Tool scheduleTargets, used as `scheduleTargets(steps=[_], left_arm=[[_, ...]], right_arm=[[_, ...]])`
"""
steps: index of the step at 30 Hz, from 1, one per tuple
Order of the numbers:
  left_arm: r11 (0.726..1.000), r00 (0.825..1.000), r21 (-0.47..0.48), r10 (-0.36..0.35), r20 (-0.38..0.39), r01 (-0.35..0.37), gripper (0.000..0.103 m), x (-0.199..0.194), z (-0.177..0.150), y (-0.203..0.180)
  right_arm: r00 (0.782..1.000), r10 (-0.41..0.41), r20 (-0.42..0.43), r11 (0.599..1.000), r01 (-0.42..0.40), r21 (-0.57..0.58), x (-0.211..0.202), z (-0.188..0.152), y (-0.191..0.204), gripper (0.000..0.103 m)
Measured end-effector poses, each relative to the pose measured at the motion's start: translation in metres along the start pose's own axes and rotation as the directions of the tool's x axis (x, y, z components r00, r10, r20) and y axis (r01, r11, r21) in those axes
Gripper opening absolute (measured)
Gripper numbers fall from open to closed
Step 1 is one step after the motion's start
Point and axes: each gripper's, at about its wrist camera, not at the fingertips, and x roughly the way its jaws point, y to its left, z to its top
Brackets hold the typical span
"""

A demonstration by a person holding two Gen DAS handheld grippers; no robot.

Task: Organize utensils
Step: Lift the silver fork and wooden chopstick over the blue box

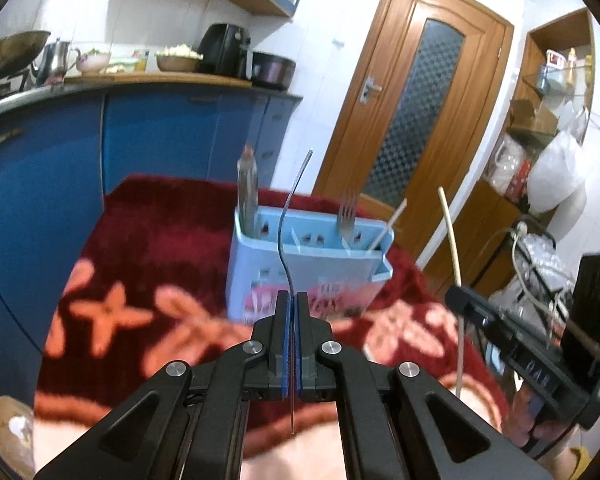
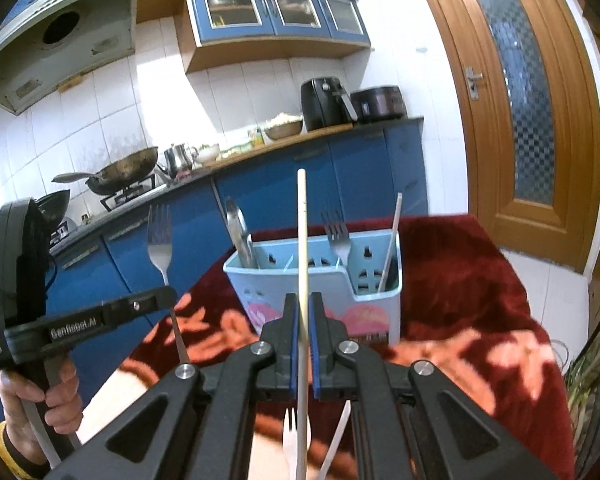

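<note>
A light blue utensil holder stands on the red flowered blanket. It holds a metal spoon on the left, a metal fork in the middle and a pale chopstick on the right. My left gripper is shut on a metal fork, held upright, tines up, in front of the holder. My right gripper is shut on a pale chopstick, also upright. Both hover short of the holder.
A white plastic fork and another white utensil lie on the blanket under the right gripper. Blue cabinets with a wok and appliances stand behind, a wooden door beyond, and cluttered shelves to the right.
</note>
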Motion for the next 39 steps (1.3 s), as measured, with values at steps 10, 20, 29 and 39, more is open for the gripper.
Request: scheduleTargets(steps=[10, 20, 29, 39], left_arm=[[1.0, 0.986, 0.024, 0.013, 0.166, -0.018, 0.001, 0.006, 0.06, -0.011], [0.992, 0.947, 0.068, 0.082, 0.31, -0.109, 0.001, 0.037, 0.085, -0.014], [0.993, 0.959, 0.06, 0.079, 0.273, -0.099, 0.001, 0.073, 0.068, -0.01], [0.994, 0.967, 0.056, 0.078, 0.241, -0.094, 0.001, 0.097, 0.058, -0.002]], right_arm=[[0.998, -0.007, 0.062, 1.0, 0.005, 0.021, 0.013, 0.012, -0.011, 0.006], [0.996, -0.012, 0.089, 0.999, 0.008, 0.044, 0.03, 0.016, -0.03, 0.006], [0.992, -0.014, 0.127, 1.0, 0.012, 0.016, 0.058, 0.031, -0.034, 0.006], [0.972, -0.06, 0.226, 0.998, 0.067, -0.021, 0.102, 0.052, -0.044, 0.006]])
